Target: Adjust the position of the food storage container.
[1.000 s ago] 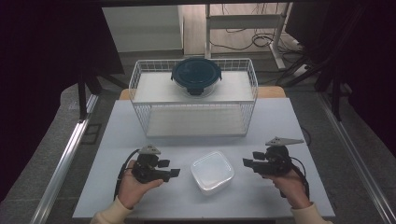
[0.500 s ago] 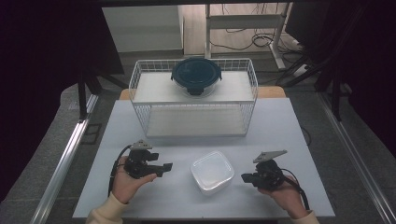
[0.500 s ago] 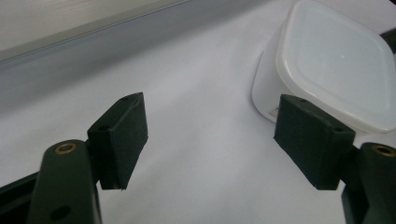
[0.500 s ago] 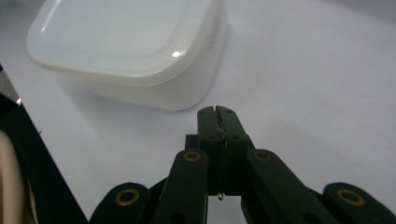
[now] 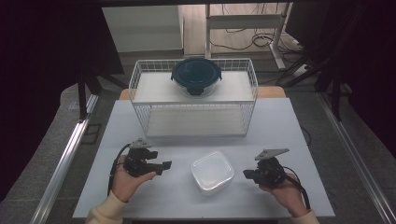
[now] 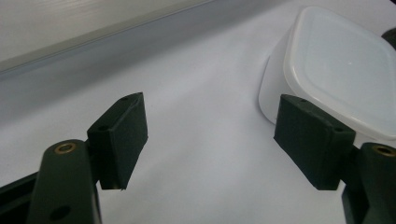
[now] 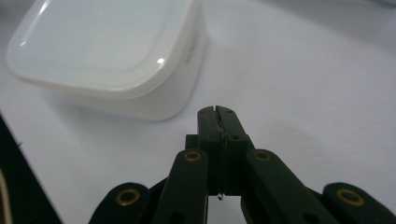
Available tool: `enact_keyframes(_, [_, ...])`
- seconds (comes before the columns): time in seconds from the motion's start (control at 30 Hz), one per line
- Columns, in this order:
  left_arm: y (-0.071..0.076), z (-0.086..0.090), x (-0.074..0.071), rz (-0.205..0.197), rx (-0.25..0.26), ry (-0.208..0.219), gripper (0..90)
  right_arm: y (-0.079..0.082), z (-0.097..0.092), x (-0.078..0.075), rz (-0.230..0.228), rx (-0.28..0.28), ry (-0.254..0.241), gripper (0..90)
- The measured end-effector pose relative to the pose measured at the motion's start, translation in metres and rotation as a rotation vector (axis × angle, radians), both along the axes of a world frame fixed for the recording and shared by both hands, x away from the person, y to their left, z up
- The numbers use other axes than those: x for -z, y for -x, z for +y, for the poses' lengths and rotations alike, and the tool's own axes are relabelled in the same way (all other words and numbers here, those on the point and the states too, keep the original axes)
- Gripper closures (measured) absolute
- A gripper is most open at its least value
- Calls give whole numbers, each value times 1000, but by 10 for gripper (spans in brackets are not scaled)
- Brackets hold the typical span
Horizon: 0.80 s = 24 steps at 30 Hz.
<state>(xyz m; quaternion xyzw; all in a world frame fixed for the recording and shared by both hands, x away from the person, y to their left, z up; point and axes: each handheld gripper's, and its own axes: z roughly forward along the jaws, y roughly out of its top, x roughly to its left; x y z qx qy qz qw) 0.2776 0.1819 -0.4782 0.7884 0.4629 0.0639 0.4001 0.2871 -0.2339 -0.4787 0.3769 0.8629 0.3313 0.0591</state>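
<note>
Hands low at the near edge of the white table (image 5: 116, 140), I hold a gripper in each. My left gripper (image 5: 164, 166) points toward the middle of the table with its jaws spread wide and nothing between them; they have just been opening. In the left gripper view the white lidded container (image 6: 343, 70) sits just beyond my right-hand pad, close to it but not touching. My right gripper (image 5: 246, 174) points at the same container from the other side, its jaws pressed fully together on nothing after having just closed. In the right gripper view the closed tips (image 7: 217, 116) stop just short of the container's (image 7: 107, 51) near corner, apart from it.

From above, the container (image 5: 212, 171) rests flat on the table between my two grippers, lid on. Farther back stands a white wire rack (image 5: 140, 79), and on its upper shelf sits a round glass bowl with a dark blue lid (image 5: 196, 75).
</note>
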Motion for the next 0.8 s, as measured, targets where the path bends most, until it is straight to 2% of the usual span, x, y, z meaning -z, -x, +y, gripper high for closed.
enact_keyframes(0.1, [-1,-1,1,4,5,-5,253,-6,0,1,-4,10,-2,894])
enact_keyframes(0.23, [-1,-3,3,10,9,-12,253,-13,8,4,-3,-12,9,894])
enact_keyframes(0.5, [0,-3,3,7,14,-12,254,-5,19,5,-7,-85,27,894])
enact_keyframes(0.6, [0,-3,3,7,16,-12,254,-6,24,6,-11,-91,30,895])
enact_keyframes(0.7, [1,-3,2,6,19,-7,255,-4,31,9,6,-98,42,895])
enact_keyframes(0.73, [1,-3,2,5,17,-5,255,-3,33,10,10,-96,61,895])
enact_keyframes(0.8, [2,-2,1,2,14,-6,256,1,33,10,24,-90,60,895])
